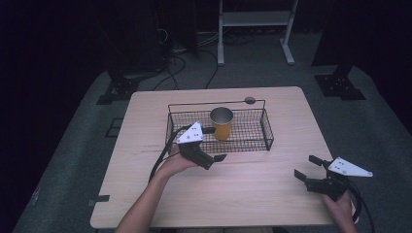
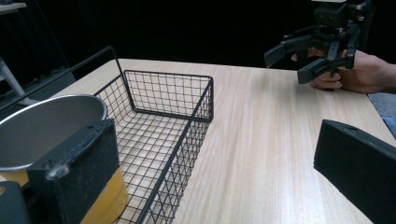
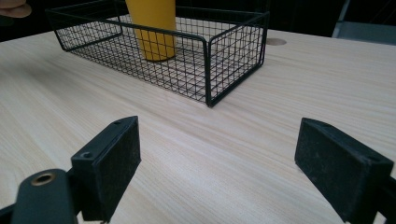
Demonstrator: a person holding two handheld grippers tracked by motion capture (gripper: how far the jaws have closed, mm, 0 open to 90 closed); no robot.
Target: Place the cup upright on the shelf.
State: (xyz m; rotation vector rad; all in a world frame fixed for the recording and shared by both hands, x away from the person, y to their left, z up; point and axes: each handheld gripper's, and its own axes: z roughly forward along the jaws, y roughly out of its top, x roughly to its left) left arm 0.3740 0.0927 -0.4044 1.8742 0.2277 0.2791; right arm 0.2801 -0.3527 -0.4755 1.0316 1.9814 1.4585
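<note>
- The left gripper [image 1: 214, 144] hovered at the front wall of the wire basket [image 1: 266, 130], jaws spread wide — one jaw over the basket beside the cup, the other outside over the tabletop [image 1: 252, 194].
- The yellow cup [image 1: 222, 123] stood upright inside the basket, left of its middle, ungrasped.
- The right gripper [image 1: 308, 167] hung well apart near the tabletop's right edge — jaws released, holding nothing.
</note>
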